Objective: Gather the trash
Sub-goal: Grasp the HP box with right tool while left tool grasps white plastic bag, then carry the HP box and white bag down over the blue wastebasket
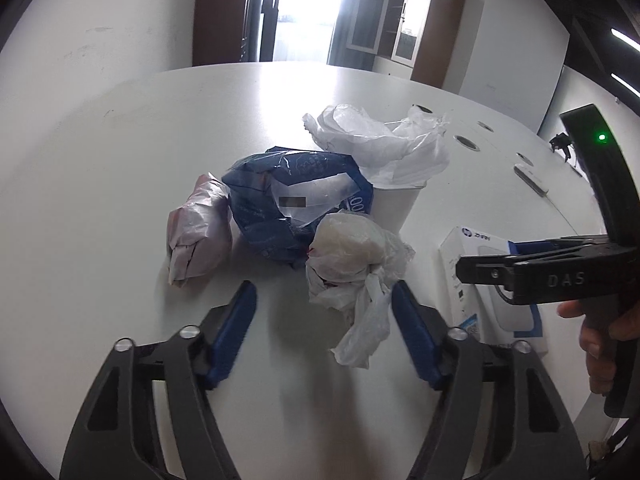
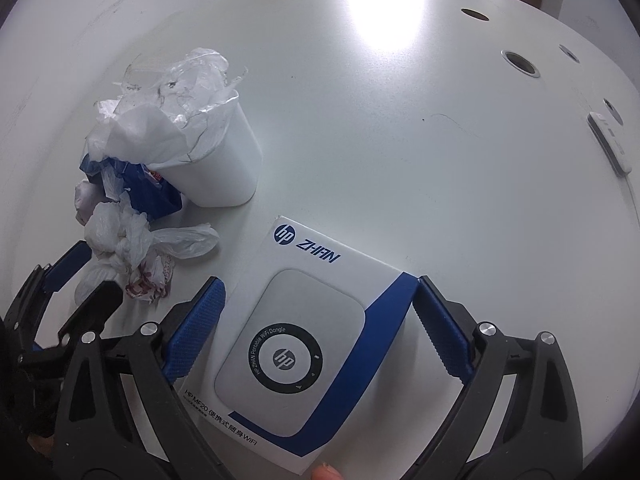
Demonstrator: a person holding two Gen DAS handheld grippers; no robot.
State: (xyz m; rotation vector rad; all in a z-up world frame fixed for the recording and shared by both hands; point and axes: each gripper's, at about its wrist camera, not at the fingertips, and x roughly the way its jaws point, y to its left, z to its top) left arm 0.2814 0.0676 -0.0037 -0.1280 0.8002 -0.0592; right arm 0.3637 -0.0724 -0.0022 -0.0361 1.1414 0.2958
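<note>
Judging by the pile, you had most of the collecting left: the clear bag wad (image 1: 352, 256), blue bag (image 1: 296, 200) and pink packet (image 1: 200, 228) lay mid-table beside the lined white bin (image 2: 216, 156). Your left gripper (image 1: 324, 332) was spread, empty, the wad's tail between its fingers. Your right gripper (image 2: 320, 336) stood spread around the white box (image 2: 304, 344), apparently not pinching. Open table (image 2: 400, 120) stretched toward the far edge.

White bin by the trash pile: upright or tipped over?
Upright. The white bin stands on its base on the table, rim up, with its plastic liner bunched out the top.
</note>
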